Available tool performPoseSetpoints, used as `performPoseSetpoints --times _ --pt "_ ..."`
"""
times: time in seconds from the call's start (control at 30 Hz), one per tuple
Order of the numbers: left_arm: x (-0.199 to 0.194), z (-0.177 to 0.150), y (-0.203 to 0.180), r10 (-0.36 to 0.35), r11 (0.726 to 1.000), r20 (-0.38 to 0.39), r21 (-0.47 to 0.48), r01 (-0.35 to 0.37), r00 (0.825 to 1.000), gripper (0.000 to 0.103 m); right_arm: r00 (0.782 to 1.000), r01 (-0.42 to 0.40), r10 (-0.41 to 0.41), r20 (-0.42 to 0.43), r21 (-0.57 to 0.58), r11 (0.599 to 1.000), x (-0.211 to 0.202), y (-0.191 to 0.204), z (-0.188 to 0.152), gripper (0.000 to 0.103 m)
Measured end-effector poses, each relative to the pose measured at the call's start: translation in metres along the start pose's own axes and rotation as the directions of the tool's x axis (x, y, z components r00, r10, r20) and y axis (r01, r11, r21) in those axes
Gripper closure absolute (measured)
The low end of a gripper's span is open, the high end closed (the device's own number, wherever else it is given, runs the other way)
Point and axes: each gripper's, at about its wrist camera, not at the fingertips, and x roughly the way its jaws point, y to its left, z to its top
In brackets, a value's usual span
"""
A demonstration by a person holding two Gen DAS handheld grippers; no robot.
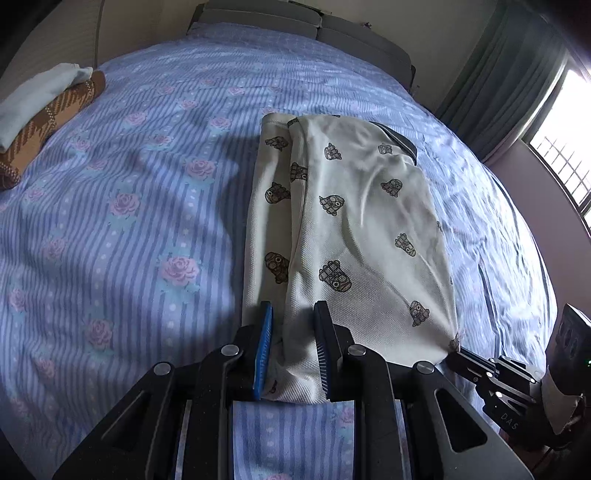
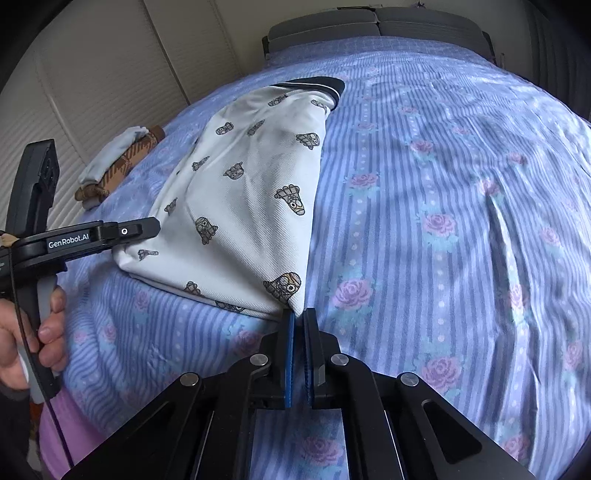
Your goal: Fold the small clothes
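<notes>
A small white shirt (image 1: 362, 221) printed with little cartoon figures, with a dark collar at its far end, lies partly folded on the bed. Its near hem is bunched between the blue pads of my left gripper (image 1: 293, 307), which is shut on it. In the right wrist view the same shirt (image 2: 251, 192) runs away to the upper left. My right gripper (image 2: 298, 314) is shut on its near right corner, pinched at the fingertips. The left gripper (image 2: 155, 226) shows at the shirt's left edge, and the right gripper (image 1: 453, 355) at the hem's right corner.
The bed sheet (image 1: 110, 221) is blue-striped with pink roses. A folded stack of brown plaid and white clothes (image 1: 44, 110) lies at the far left edge. Grey pillows (image 1: 295, 22) line the head of the bed. A window (image 1: 565, 147) is at right. A hand (image 2: 51, 332) holds the left tool.
</notes>
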Motion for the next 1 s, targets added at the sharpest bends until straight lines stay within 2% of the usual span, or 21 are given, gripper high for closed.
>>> performPoseSetpoints --times 0.07,0.1,0.13,0.2,0.37,0.5,0.67,0.73,1.0 --pt "-0.01 -0.002 0.001 0.007 1.0 0.013 -0.01 -0.007 1.0 0.08 1.0 -0.006 0.006 0.023 0.008 1.0 -0.009 0.001 0.003 0.092" --pt "-0.016 -0.003 0.003 0.015 1.0 0.024 -0.019 -0.015 1.0 0.08 0.999 -0.006 0.006 0.037 0.011 1.0 -0.015 0.001 0.004 0.079" --pt "-0.023 -0.005 0.005 0.025 0.999 0.038 -0.031 -0.024 0.999 0.08 0.998 0.002 -0.002 0.055 0.013 1.0 -0.02 0.001 0.005 0.062" --pt "-0.038 -0.01 0.009 0.04 0.997 0.066 -0.069 -0.036 0.997 0.079 0.996 0.009 -0.011 0.092 0.024 1.0 -0.031 0.001 0.01 0.052" --pt "-0.062 -0.025 0.015 0.056 0.984 0.117 -0.176 -0.035 0.992 0.07 0.993 -0.029 0.021 0.116 0.064 0.998 -0.048 -0.005 0.019 0.052" --pt "-0.063 -0.037 0.01 0.051 0.965 0.115 -0.262 -0.019 0.992 0.067 0.99 -0.049 0.04 0.132 0.068 0.996 -0.056 -0.007 0.026 0.05" --pt "-0.051 -0.05 -0.005 0.039 0.952 0.114 -0.307 -0.002 0.993 0.063 0.989 -0.092 0.081 0.126 0.091 0.992 -0.058 -0.017 0.039 0.043" --pt "-0.042 -0.053 -0.007 0.015 0.943 0.102 -0.331 0.019 0.995 0.062 0.988 -0.106 0.094 0.122 0.101 0.989 -0.056 -0.023 0.043 0.037" --pt "-0.015 -0.061 -0.006 -0.003 0.91 0.08 -0.413 0.036 0.997 0.062 0.99 -0.119 0.11 0.09 0.102 0.988 -0.035 -0.04 0.067 0.036"
